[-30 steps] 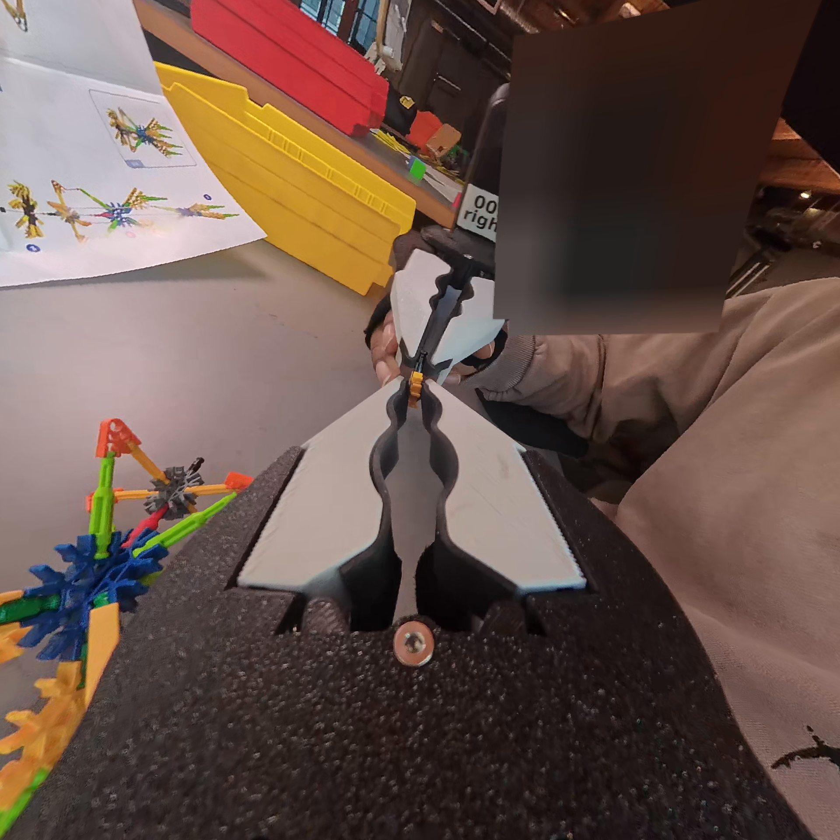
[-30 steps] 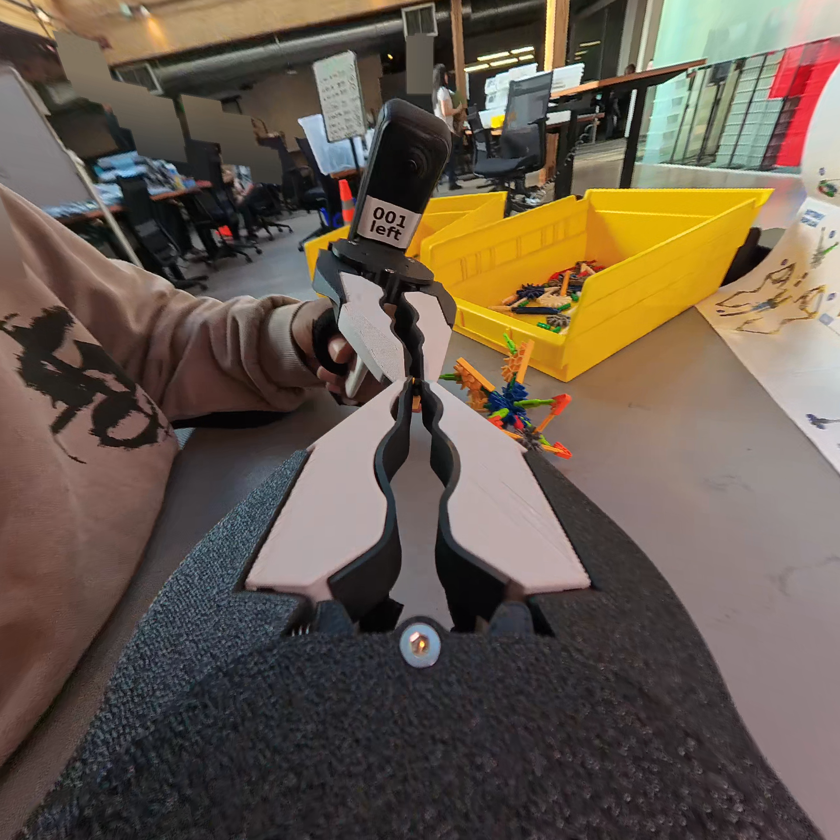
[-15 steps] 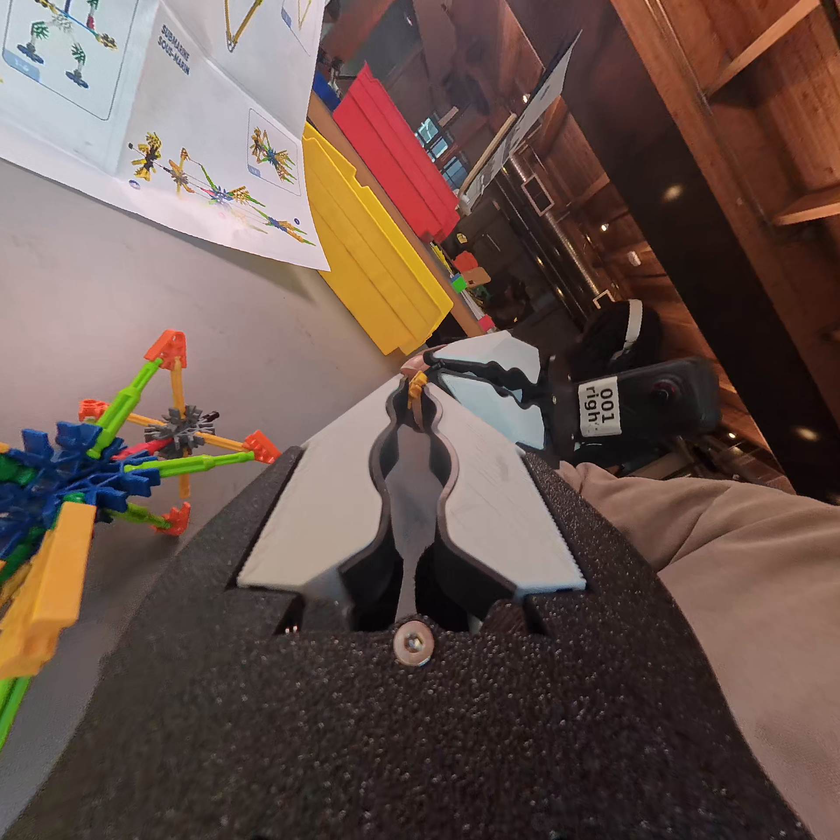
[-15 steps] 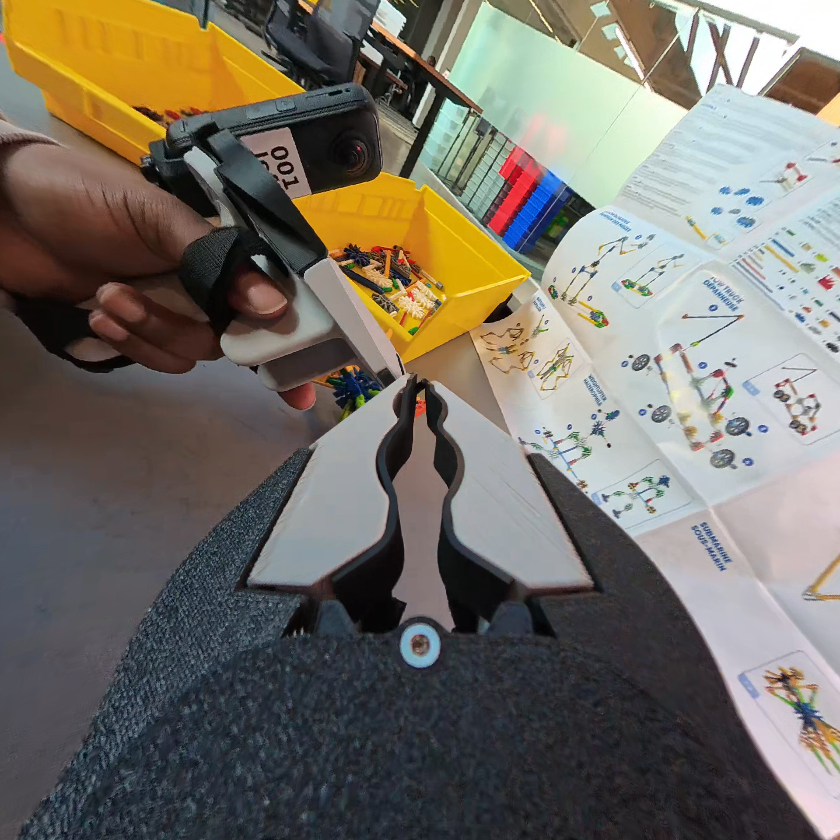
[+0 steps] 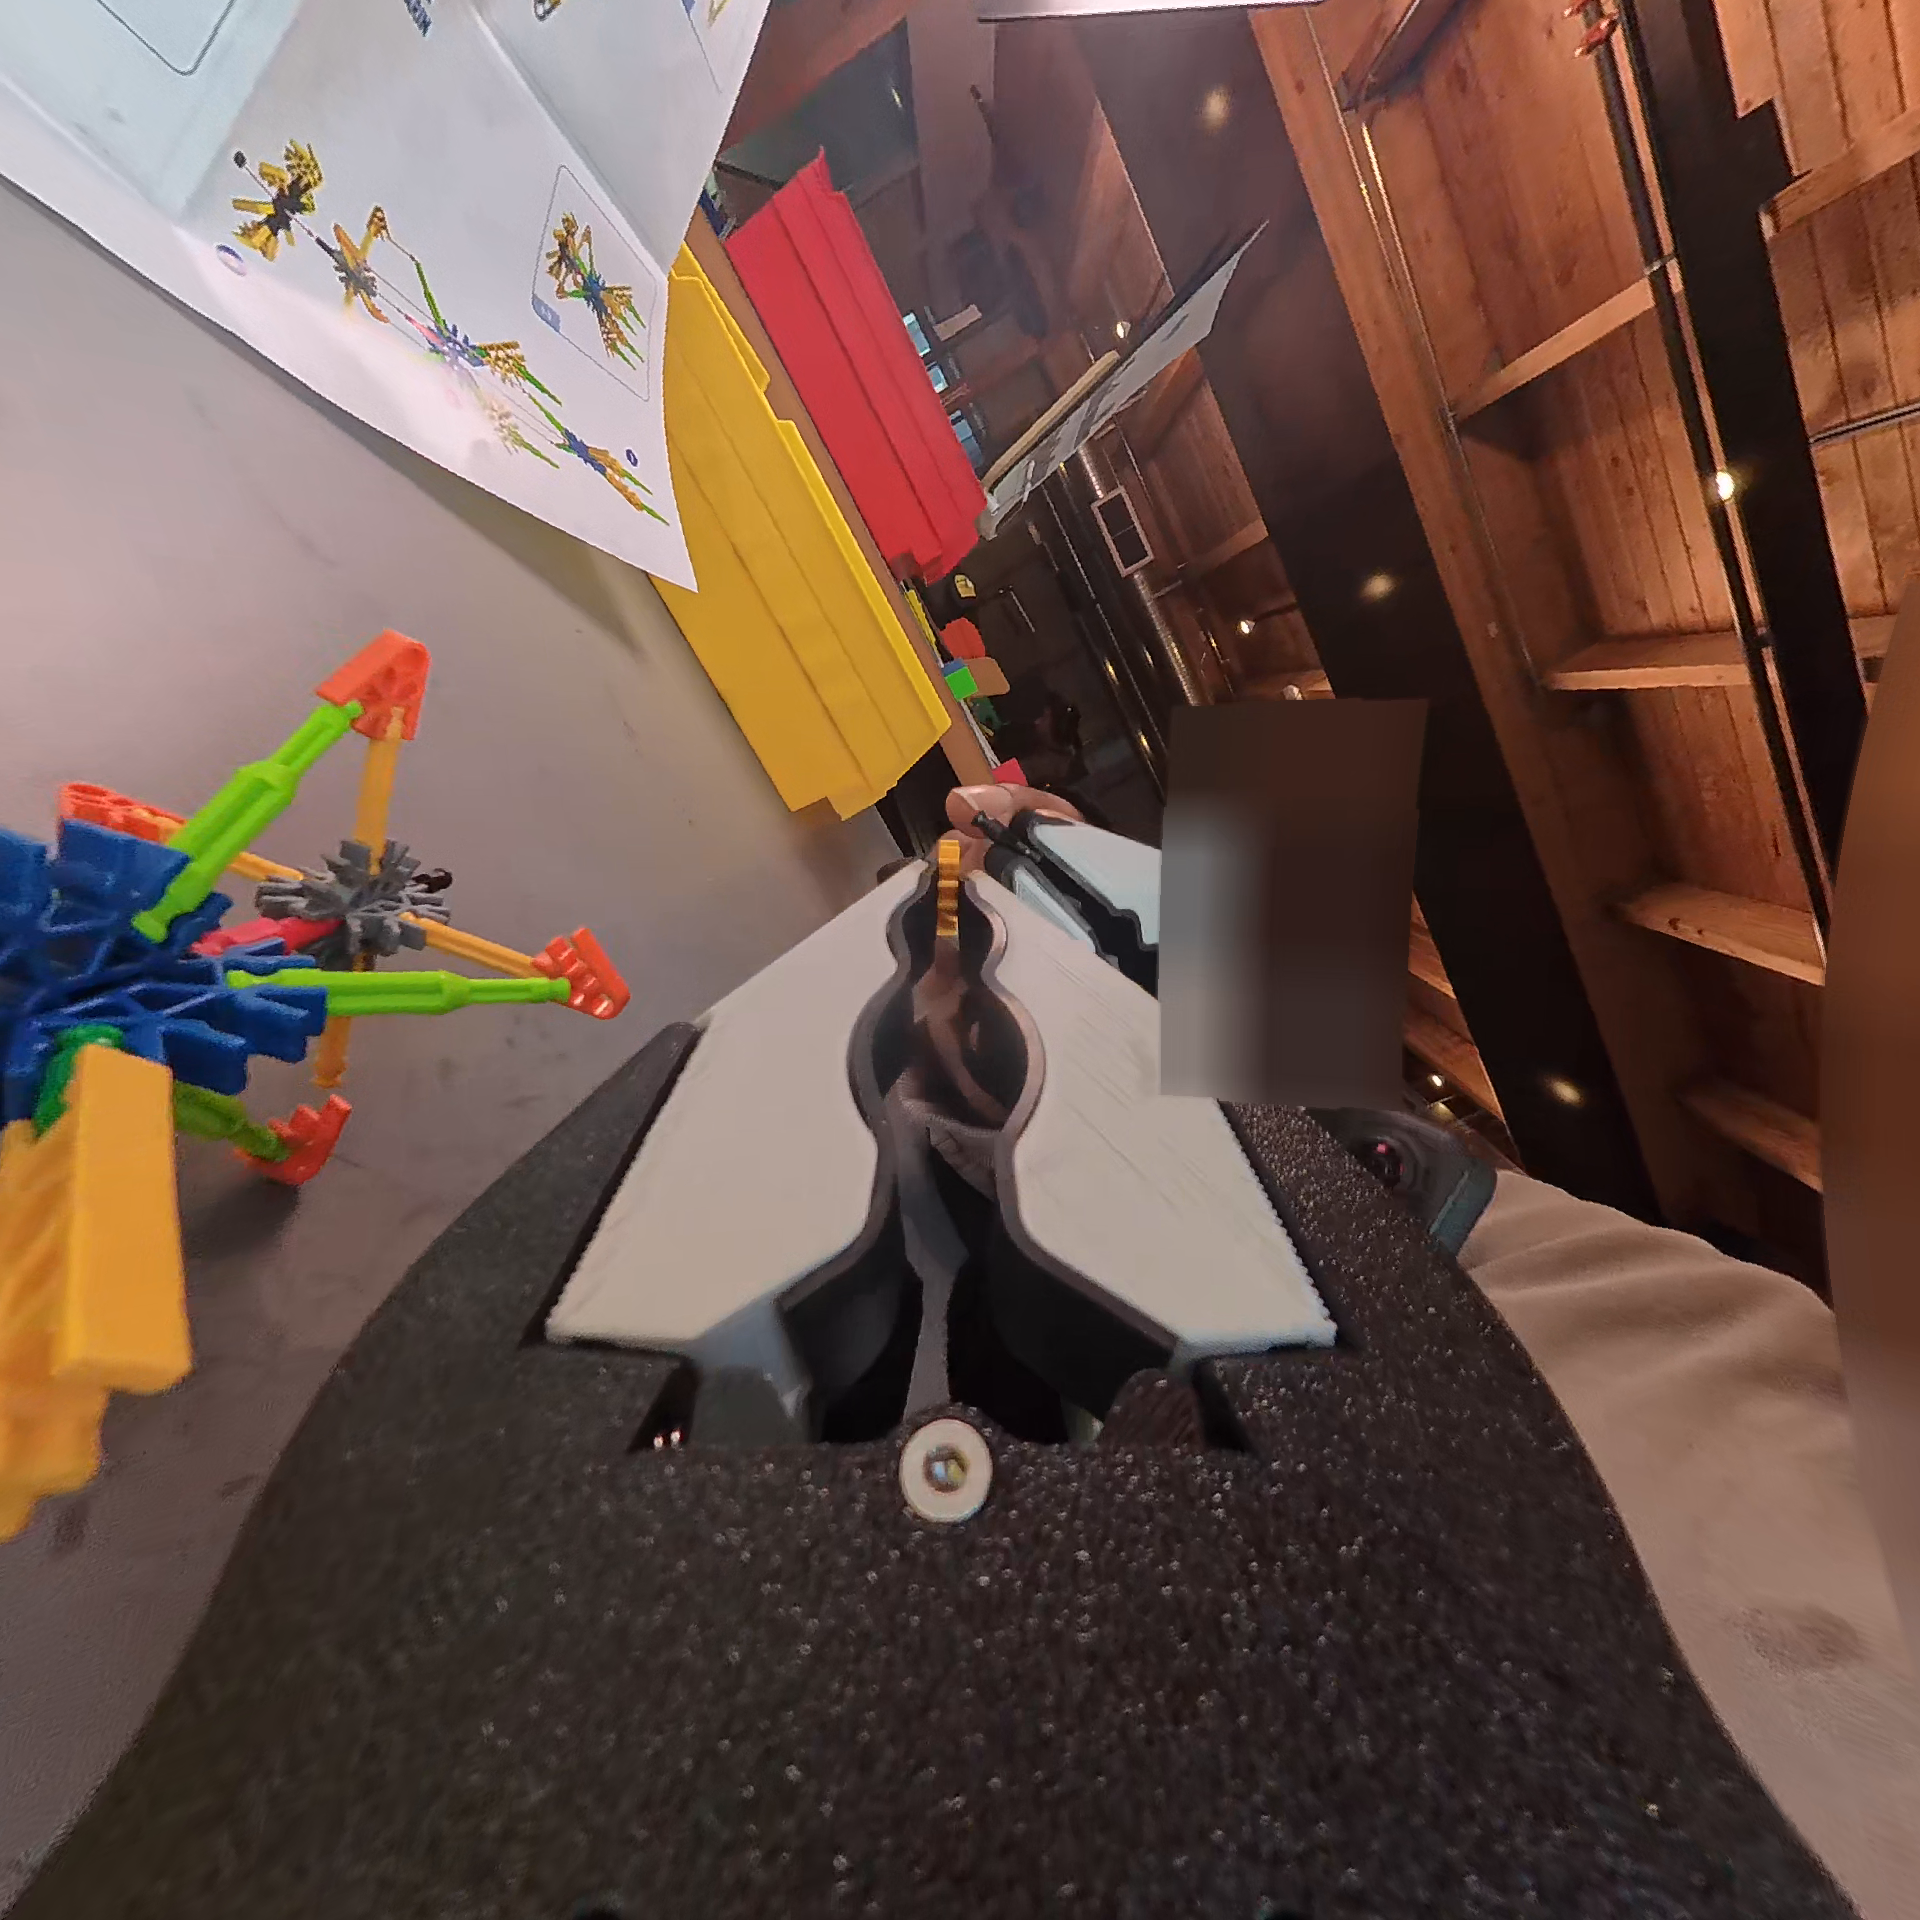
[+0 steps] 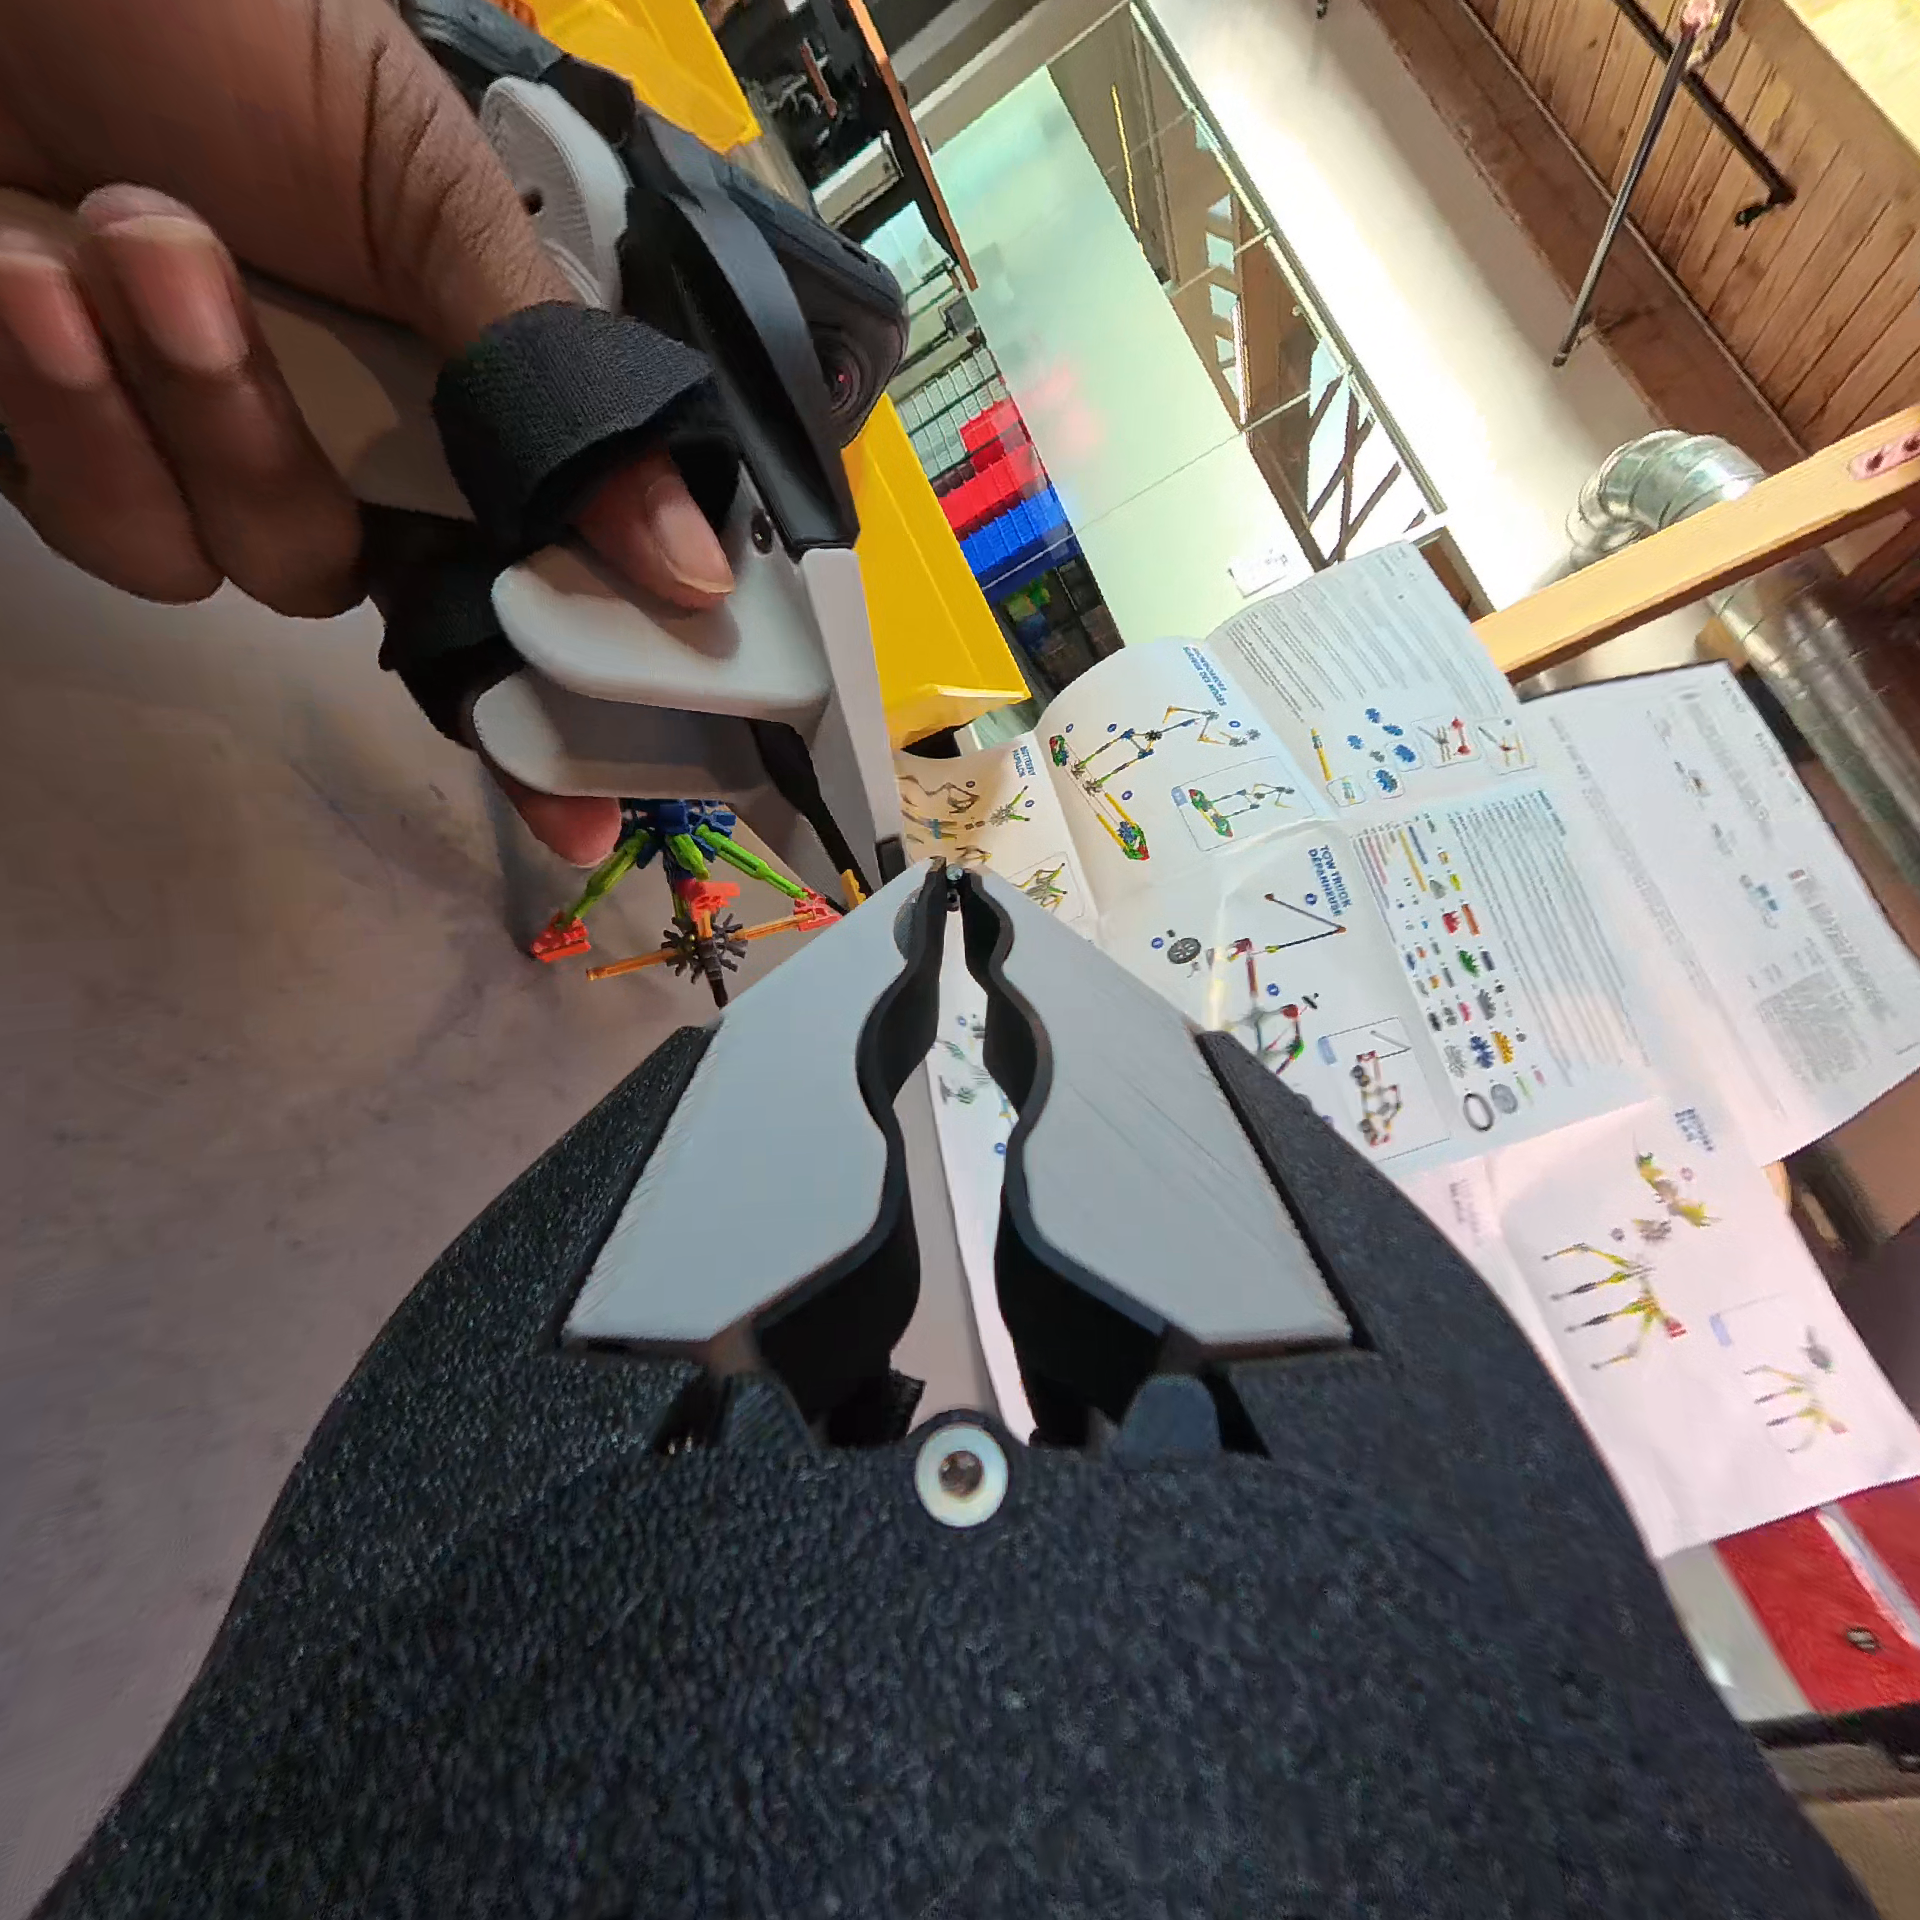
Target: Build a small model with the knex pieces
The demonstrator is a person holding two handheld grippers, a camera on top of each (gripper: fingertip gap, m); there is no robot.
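My left gripper (image 5: 948, 883) is shut on a small orange connector piece (image 5: 948, 896), held edge-on above the grey table (image 5: 468, 790). My right gripper (image 6: 948, 881) is shut, with a thin black rod (image 6: 952, 891) pinched at its tips. In the left wrist view it (image 5: 1081, 883) sits tip to tip with the left one, the rod's end (image 5: 989, 827) just beyond the orange piece. A colourful rod-and-connector model (image 5: 208, 935) stands on the table to the left; it also shows in the right wrist view (image 6: 686, 894).
A folded-out instruction sheet (image 6: 1455, 935) lies on the table, also seen in the left wrist view (image 5: 416, 239). A yellow bin (image 5: 790, 592) and a red bin (image 5: 862, 364) stand behind it. A hand (image 6: 208, 312) holds the left gripper close in front. The grippers are tip to tip, or close to it.
Both grippers have rolled and swung together, tips still meeting. The model now looms larger in the left wrist view, and the hand on the left gripper fills more of the right wrist view.
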